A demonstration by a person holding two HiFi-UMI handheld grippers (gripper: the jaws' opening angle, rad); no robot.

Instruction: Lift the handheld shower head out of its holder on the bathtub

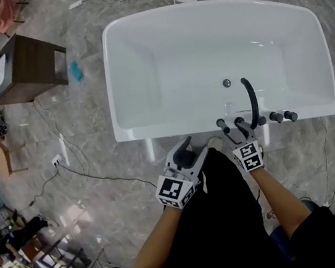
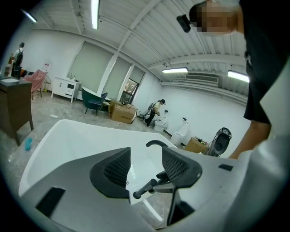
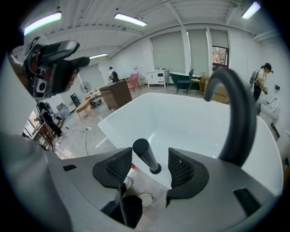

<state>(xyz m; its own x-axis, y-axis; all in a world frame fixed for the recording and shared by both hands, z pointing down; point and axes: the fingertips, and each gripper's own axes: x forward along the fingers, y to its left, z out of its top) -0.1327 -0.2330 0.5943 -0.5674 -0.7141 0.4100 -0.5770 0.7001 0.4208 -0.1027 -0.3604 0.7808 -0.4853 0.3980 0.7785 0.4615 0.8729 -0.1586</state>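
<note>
– Shower head (image 3: 146, 157) first: where is it?
– Seated in its holder on the near rim of the bathtub (image 1: 154, 131), a dark rod leaning up and outward, not yet lifted. The holder itself I can't make out.
– And the right gripper (image 3: 150, 168)?
– Tipped steeply down over it, jaws spread wide, one pad on either side of the rod with a gap on both. Nothing is pinched. I'd judge it's lined up that way so a plain close catches the shaft below its round end.
– What's around it?
– One black curved spout (image 1: 251, 99) just beside it, arching over the basin, and what I count as three dark knobs (image 1: 275, 117) in a row along the rim past that. With such close company, the lift probably has to follow the rod's own lean.
– Left gripper (image 2: 147, 166)?
– Jaws apart too, with only a far look at the rod and spout through the gap. It hangs short of the tub, off to the side, likely just keeping clear.
– Totals?
– One tub, one shower head, one spout, three knobs, two grippers, both empty.
</note>
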